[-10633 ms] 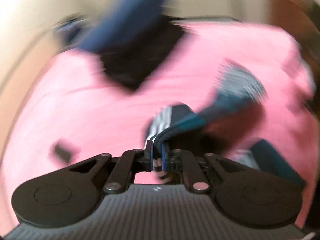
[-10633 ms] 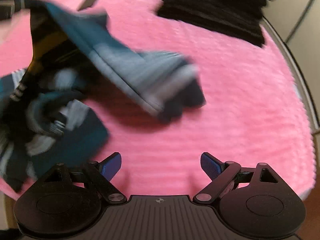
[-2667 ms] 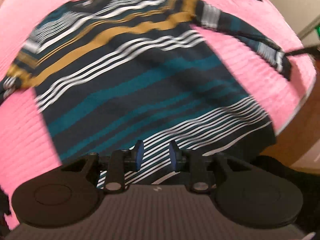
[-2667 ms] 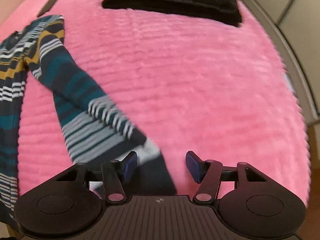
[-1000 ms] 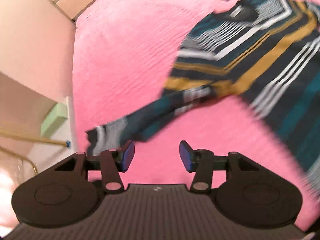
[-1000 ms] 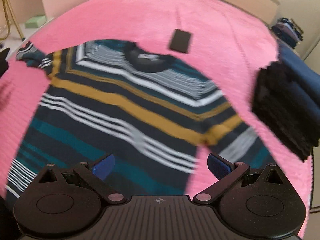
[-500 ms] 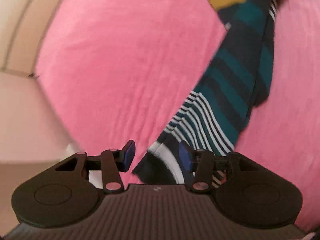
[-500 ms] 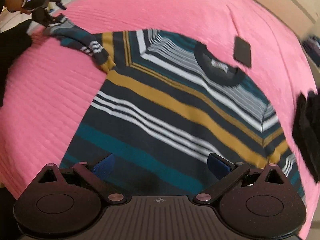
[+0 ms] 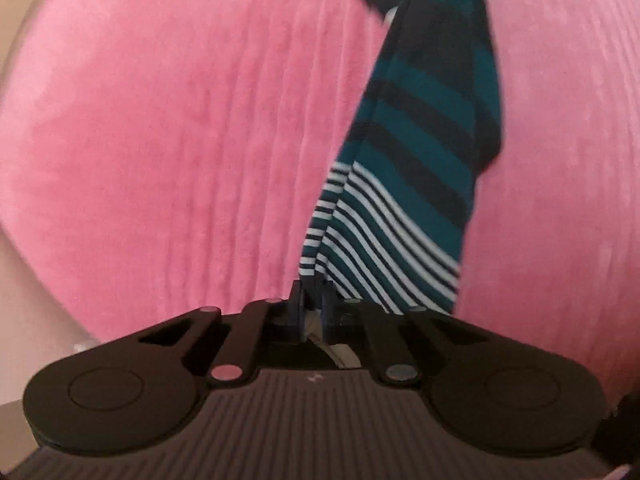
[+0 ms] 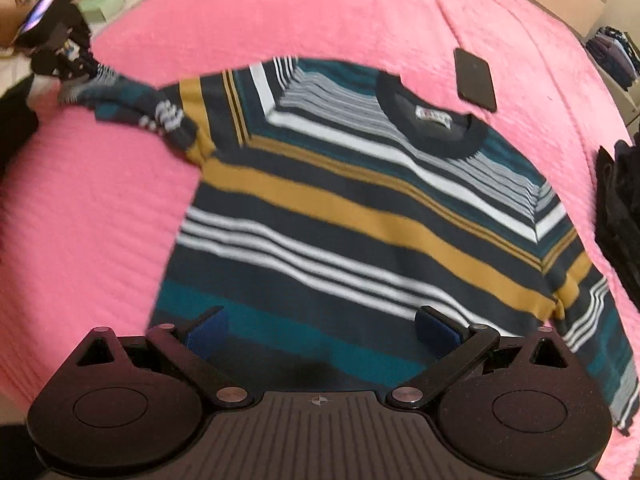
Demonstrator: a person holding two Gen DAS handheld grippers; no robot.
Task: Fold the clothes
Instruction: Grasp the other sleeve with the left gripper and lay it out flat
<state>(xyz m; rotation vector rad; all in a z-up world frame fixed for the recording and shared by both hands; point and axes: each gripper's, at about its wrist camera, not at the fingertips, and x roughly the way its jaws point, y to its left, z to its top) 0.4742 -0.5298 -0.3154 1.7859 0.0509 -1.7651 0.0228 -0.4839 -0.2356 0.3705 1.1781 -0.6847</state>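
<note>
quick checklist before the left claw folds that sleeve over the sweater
1. Left claw shut on the sleeve cuff: ok.
2. Sweater body spread flat on the pink blanket: ok.
3. Sleeve untwisted: not ok, it is bunched near the shoulder.
4. Right claw free: ok, open above the hem, holding nothing.
5. Phone off the sweater: ok, it lies on the blanket beside the collar.
6. Other sleeve laid out: cannot tell, partly hidden at the picture's edge.

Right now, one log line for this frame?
left tongs: shut on sleeve cuff | right tongs: open over sweater hem | sweater flat on pink blanket
</note>
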